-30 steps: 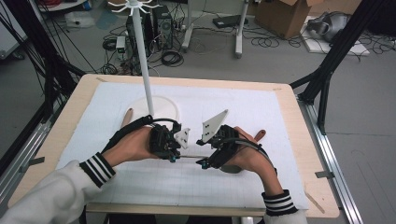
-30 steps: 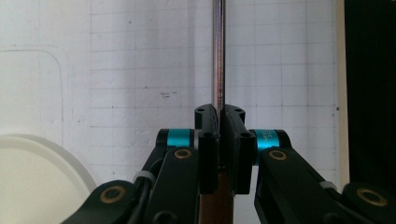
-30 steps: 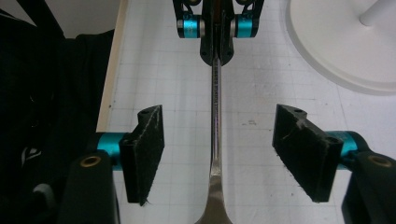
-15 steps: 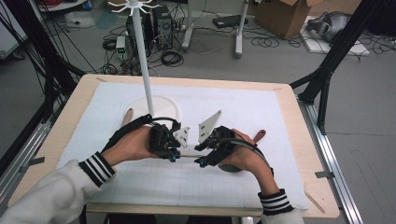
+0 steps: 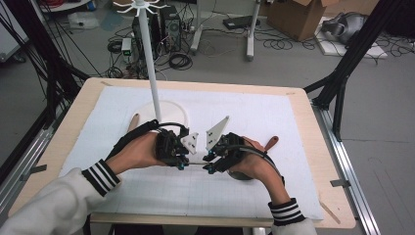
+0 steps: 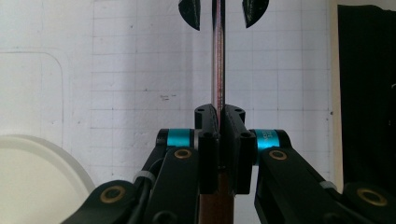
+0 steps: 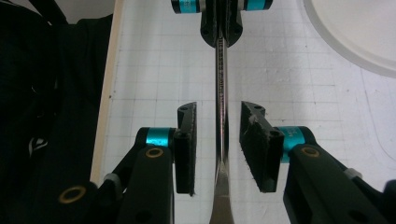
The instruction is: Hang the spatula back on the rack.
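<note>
Handover is sitting about halfway: the left gripper [image 6: 218,140] is clenching the thin metal shaft of a wooden-handled utensil [image 7: 221,112] above the worktop [image 5: 293,122], while the right gripper's [image 7: 218,140] fingers, just closing, are flanking it ungripped.

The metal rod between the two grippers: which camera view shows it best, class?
The right gripper view: the metal rod runs full-length between open jaws toward the left gripper. The left gripper view shows it clamped, partly hidden; the high view shows a sliver.

silver rod [image 6: 218,56], white gridded mat [image 5: 274,117], striped cuffs [image 5: 100,176].
</note>
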A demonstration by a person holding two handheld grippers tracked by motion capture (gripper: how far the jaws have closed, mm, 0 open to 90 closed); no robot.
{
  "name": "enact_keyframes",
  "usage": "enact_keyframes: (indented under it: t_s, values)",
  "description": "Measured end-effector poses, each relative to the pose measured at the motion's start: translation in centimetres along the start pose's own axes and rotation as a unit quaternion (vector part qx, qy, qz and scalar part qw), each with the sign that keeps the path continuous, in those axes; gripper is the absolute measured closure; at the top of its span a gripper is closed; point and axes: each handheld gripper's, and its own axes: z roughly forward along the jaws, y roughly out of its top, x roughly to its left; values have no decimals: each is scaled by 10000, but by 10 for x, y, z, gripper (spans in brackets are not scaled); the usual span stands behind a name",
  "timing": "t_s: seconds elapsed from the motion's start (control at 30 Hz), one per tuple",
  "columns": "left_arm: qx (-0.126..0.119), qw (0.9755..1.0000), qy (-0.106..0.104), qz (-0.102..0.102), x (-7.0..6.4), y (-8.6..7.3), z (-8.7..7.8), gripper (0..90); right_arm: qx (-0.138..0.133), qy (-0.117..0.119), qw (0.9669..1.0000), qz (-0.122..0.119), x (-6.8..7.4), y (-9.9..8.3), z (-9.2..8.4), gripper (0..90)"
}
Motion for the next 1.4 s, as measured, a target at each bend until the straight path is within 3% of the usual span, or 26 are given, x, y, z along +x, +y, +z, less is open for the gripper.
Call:
enact_keyframes:
  t_s: [0.5, 0.83, 1.0, 1.07, 1.33, 1.4]
  values:
    - [-38, 10000, 3, -47, 1, -1, -3, 845, -21, -38, 10000, -6, 0, -1, 0, 704]
    - [-95, 9999, -29, -44, 1, 0, -3, 844, 33, -68, 10000, -57, 1, 1, 1, 826]
    - [-79, 9999, -87, -91, 2, 0, -2, 843, 72, -134, 9999, 7, 1, 1, 2, 844]
    - [-94, 9999, -103, -81, 1, 0, -2, 843, 82, -53, 9999, 84, 1, 1, 2, 847]
    - [-325, 9992, -136, -170, 4, -3, -2, 825, 151, -208, 9997, 15, 3, 2, 1, 852]
    - [-505, 9984, -19, -236, 5, -3, -4, 744, 149, -227, 9996, 31, 3, 1, 1, 852]
